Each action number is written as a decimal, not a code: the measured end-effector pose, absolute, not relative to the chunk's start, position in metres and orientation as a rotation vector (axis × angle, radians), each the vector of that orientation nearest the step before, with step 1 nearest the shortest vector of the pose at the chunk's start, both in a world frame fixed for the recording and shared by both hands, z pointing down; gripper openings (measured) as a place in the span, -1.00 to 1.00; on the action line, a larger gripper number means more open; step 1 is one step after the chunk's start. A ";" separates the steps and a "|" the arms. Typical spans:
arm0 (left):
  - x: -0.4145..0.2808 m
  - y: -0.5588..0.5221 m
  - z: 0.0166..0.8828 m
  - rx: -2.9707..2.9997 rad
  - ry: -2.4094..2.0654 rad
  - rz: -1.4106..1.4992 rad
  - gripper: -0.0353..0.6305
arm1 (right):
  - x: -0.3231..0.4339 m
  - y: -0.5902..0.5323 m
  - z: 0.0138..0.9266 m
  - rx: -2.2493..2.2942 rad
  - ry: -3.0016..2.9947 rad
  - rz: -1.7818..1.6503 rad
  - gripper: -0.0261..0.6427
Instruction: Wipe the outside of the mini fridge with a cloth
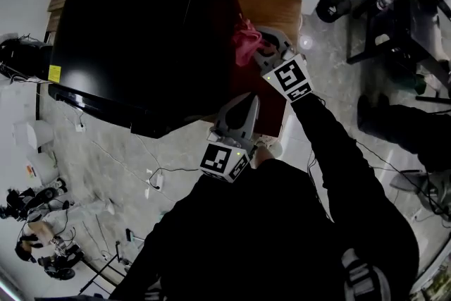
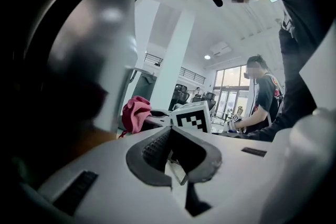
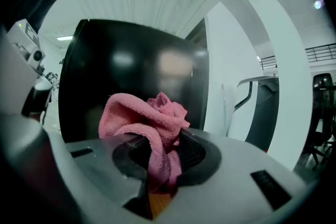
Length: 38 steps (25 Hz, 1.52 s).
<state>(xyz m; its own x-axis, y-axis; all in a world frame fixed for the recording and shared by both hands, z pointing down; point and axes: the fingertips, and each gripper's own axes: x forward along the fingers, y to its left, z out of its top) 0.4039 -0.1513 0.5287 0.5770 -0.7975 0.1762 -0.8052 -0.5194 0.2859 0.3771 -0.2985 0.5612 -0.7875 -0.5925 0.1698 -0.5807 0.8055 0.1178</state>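
The black mini fridge (image 1: 141, 32) fills the upper left of the head view, seen from above, with a pale stone floor (image 1: 106, 166) around it. The right claw (image 1: 262, 53) is at the fridge's right side, pinching a bunched pink cloth (image 1: 245, 39) that lies against the dark side panel near its top edge. In the right gripper view the right claw (image 3: 165, 152) is clamped on the cloth (image 3: 144, 118), a fold hanging down between the pads and the rest heaped above them, with the glossy fridge (image 3: 131, 65) just behind. The left claw (image 1: 245, 108) sits lower, near the fridge's front right corner. Its own view shows the left claw (image 2: 170, 131) pressed together at the tips with nothing in it, and the cloth (image 2: 135, 113) beyond.
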 end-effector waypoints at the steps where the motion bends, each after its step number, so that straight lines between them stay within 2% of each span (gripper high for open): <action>1: 0.404 -0.146 0.513 2.496 -1.303 0.018 -0.88 | 0.378 -0.287 0.537 0.914 -2.824 -0.102 -0.66; 7: 0.399 -0.105 0.449 2.581 -1.285 -0.017 -0.88 | 0.367 -0.224 0.422 0.808 -2.989 -0.179 -0.66; 14: 0.362 -0.076 0.421 2.563 -1.431 -0.055 -0.88 | 0.335 -0.178 0.372 0.608 -3.065 -0.159 -0.66; 31: 0.331 -0.048 0.414 2.546 -1.527 -0.075 -0.88 | 0.292 -0.157 0.380 0.579 -3.113 -0.122 -0.66; 38: 0.333 -0.053 0.435 2.538 -1.485 -0.056 -0.88 | 0.293 -0.159 0.415 0.572 -3.103 -0.097 -0.66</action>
<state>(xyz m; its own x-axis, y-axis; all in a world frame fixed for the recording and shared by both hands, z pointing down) 0.3331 -0.0531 0.4347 0.4947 -0.8664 0.0683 -0.8588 -0.4754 0.1908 0.2933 -0.1588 0.4152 -0.9342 -0.3557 -0.0259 -0.3567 0.9325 0.0576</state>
